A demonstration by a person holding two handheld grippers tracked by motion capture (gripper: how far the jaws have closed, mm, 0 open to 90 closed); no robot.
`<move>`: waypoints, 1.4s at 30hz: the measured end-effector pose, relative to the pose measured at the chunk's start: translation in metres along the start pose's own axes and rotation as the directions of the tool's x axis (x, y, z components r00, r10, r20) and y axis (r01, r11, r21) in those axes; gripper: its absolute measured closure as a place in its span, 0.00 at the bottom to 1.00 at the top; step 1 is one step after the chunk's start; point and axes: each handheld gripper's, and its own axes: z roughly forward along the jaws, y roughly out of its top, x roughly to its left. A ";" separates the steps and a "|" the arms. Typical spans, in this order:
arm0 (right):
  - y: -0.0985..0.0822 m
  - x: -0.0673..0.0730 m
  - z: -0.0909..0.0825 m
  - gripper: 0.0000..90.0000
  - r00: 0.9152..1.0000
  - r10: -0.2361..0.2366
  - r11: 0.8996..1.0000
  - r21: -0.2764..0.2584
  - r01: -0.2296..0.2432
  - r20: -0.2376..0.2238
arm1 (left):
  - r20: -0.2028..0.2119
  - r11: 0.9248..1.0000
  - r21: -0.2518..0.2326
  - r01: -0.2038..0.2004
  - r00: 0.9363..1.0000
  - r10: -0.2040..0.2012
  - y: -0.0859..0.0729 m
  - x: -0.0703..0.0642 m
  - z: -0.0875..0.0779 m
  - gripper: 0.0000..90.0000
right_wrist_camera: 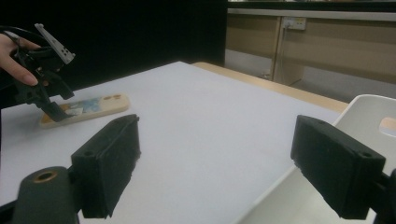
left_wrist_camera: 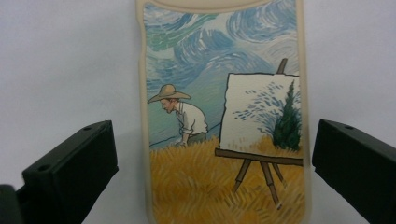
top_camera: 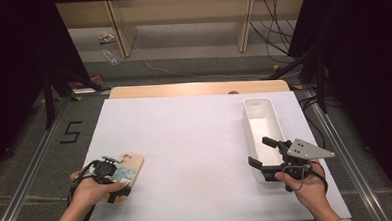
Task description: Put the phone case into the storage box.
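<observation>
Jaws of the left gripper (left_wrist_camera: 215,158) stand wide apart, one on each long side of the phone case (left_wrist_camera: 224,116), and in the left gripper view a strip of white table (top_camera: 195,140) shows between each jaw and the case edge, so nothing is held yet. The case lies flat with its painted side up, near the front left corner of the table. I judge the main danger is in the closing: the case is thin and flat, so jaws that are too high could slide over its rim, and jaws that are too low could press on the table and push the case away. An uneven closing could also turn it. The left hand (top_camera: 90,192) holds its gripper tilted down and forward over the near end of the case. The right gripper (top_camera: 269,162) is released too, jaws apart and holding nothing, held level at the near end of the white tray (top_camera: 258,104), with the right hand (top_camera: 307,185) behind it.
</observation>
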 end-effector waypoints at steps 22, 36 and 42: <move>0.000 0.000 0.001 0.18 1.000 0.001 1.000 0.004 -0.001 0.000 | 0.023 0.998 0.061 -0.006 1.000 0.004 0.004 0.000 0.010 0.00; 0.000 0.000 0.002 0.18 1.000 0.002 1.000 0.004 -0.002 -0.002 | 0.054 0.995 0.091 -0.026 0.998 0.021 0.008 0.004 0.011 0.03; 0.000 0.000 0.001 0.18 1.000 0.002 1.000 0.003 -0.002 -0.002 | 0.047 0.995 0.091 -0.041 0.998 0.037 0.008 0.002 0.010 0.07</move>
